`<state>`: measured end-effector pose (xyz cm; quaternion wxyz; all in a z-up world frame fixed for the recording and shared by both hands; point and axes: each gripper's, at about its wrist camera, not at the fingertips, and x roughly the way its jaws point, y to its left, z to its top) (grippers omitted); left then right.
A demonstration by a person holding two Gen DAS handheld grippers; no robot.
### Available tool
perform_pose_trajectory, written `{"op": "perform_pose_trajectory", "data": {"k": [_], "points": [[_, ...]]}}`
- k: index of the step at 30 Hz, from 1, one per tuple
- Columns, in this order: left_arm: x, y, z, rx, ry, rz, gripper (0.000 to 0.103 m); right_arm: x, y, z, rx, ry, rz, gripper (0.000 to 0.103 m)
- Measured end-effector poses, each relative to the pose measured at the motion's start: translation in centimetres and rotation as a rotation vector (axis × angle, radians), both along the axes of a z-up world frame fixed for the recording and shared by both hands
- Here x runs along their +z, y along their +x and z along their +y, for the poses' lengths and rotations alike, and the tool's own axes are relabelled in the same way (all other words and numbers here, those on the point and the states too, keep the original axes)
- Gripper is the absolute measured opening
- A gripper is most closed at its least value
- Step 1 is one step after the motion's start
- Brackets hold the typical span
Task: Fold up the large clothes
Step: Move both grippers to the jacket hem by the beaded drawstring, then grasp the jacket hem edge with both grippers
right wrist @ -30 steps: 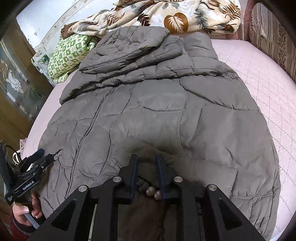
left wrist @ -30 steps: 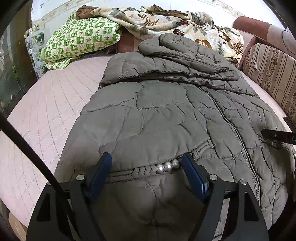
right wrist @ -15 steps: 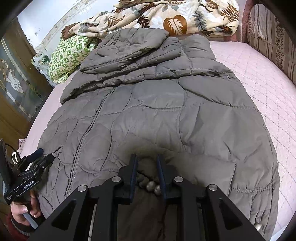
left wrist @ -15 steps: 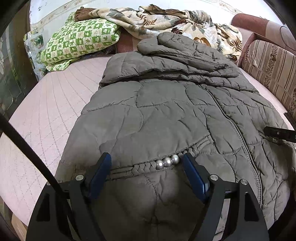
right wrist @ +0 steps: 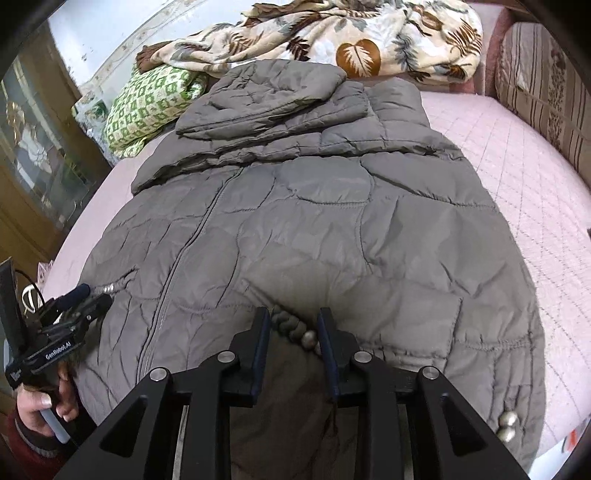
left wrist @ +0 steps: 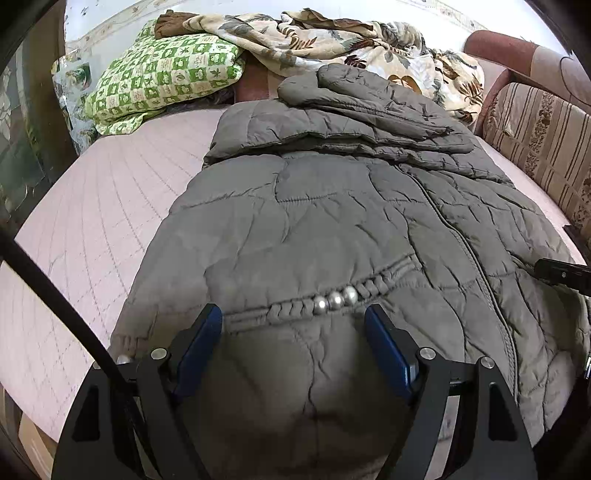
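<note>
A large grey quilted coat (left wrist: 332, 206) lies on the bed with its sleeves and hood folded across the top; it also shows in the right wrist view (right wrist: 314, 229). My left gripper (left wrist: 293, 325) is wide open over the coat's near hem, just short of a braided cord with silver beads (left wrist: 335, 300). My right gripper (right wrist: 293, 326) is nearly closed around the hem fabric, with a braided cord and beads (right wrist: 308, 338) between the fingers. The left gripper also shows in the right wrist view (right wrist: 70, 314) at the coat's left edge.
The bed has a pink quilted cover (left wrist: 96, 206). A green checked pillow (left wrist: 162, 81) and a leaf-print blanket (left wrist: 332, 33) lie at the head. A striped sofa cushion (left wrist: 543, 147) stands on the right. A wooden cabinet (right wrist: 33, 192) stands on the left.
Both grippers have edged slightly forward over the hem. The right gripper's fingers stand a little wider apart than before. The coat has barely moved.
</note>
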<state>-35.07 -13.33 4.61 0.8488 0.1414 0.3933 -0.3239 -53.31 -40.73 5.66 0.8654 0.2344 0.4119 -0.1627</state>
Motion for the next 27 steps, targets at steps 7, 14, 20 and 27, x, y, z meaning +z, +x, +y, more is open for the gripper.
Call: {"op": "perform_pose_trajectory", "data": {"k": [7,14,20,27], "points": [[1.0,-0.7,3.2,0.01,-0.047,0.049,0.079,0.4,-2.8,-1.1,-0.027,0.113,-0.013,0.033],[2.2,0.1,8.4,0.094,-0.108,0.125,0.079,2.6,-8.3,-3.8,-0.133,0.11,-0.041,0.033],[1.0,1.4,13.4,0.196,-0.109,0.247,0.079,1.6,-14.1,-6.5,-0.262,0.221,-0.018,0.033],[-0.6,1.7,16.0,0.245,-0.143,0.357,0.079,0.3,-17.0,-7.1,-0.327,0.314,-0.002,0.036]]}}
